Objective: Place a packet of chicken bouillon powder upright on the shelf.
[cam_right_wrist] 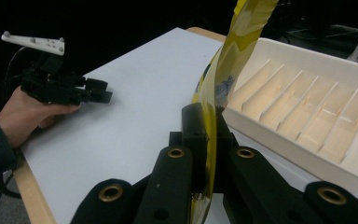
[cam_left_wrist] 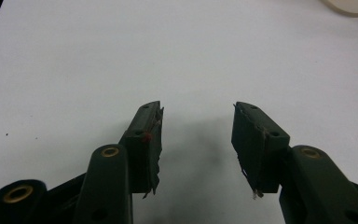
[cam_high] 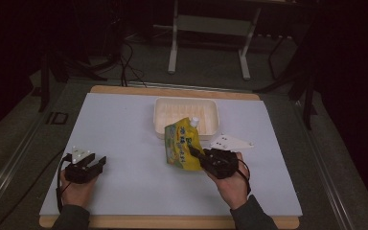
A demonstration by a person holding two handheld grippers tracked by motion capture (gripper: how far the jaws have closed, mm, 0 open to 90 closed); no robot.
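A yellow and green spouted pouch [cam_high: 182,143] with a white cap leans up over the front rim of the cream tray [cam_high: 162,111]. My right gripper [cam_high: 194,152] is shut on the pouch's lower right edge. In the right gripper view the pouch [cam_right_wrist: 223,74] rises edge-on between the closed jaws of that gripper [cam_right_wrist: 208,135], beside the ribbed tray [cam_right_wrist: 307,126]. My left gripper [cam_high: 96,165] rests at the table's left front, open, with nothing between its fingers [cam_left_wrist: 147,140]. The same left gripper [cam_right_wrist: 98,93] lies far off in the right gripper view.
A light blue mat [cam_high: 124,139] covers the wooden table. Beyond the table stand a white frame [cam_high: 211,28] and cables on the dark floor. The table's front edge lies close under both hands.
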